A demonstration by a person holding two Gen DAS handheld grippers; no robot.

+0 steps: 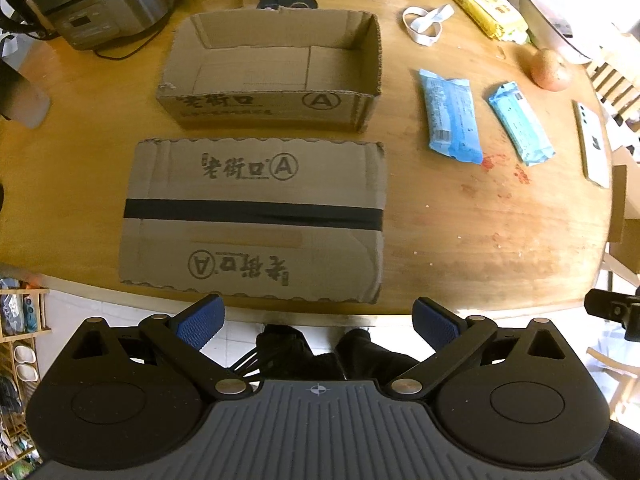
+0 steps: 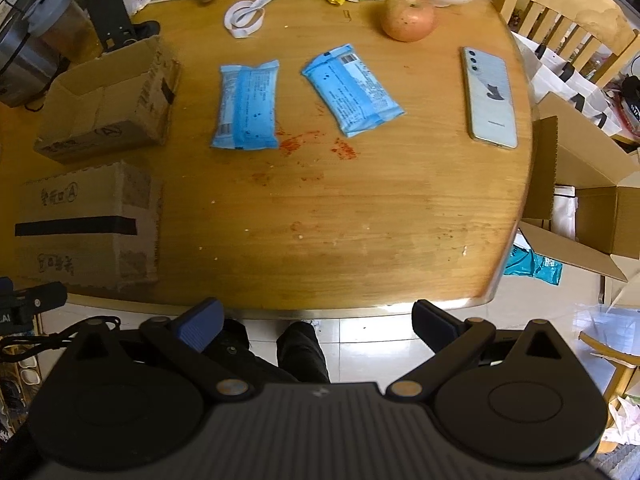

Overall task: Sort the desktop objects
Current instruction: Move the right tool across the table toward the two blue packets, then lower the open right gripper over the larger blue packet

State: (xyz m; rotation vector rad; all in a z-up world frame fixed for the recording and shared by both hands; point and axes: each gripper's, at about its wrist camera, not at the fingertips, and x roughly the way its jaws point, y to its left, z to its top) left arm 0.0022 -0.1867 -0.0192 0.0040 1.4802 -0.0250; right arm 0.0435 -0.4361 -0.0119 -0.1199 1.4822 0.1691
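We hold the left gripper off the near edge of the wooden table, its blue-padded fingers spread wide with nothing between them. Just ahead of it sits a taped cardboard box, closed, a black strip of tape running across its top. Beyond that, farther ahead, stands an open cardboard box, its inside bare as far as we can see. Ahead and to the right of this claw lie two blue packets side by side, the left blue packet and the right blue packet, apart from each other and flat on the wood. Farther out to the right we see an apple, a white phone near the table's rim, a loop of white strap and a yellow wipes pack; far ahead to the left stands a steel cooker. Our right gripper likewise hangs off the near table edge, fingers parted and gripping nothing. From it, the two blue packets lie well ahead, one slightly left and one slightly right of centre, with red smears on the wood just nearer than them. The phone lies ahead to the right, the apple beyond the packets, and both boxes sit off to the left.
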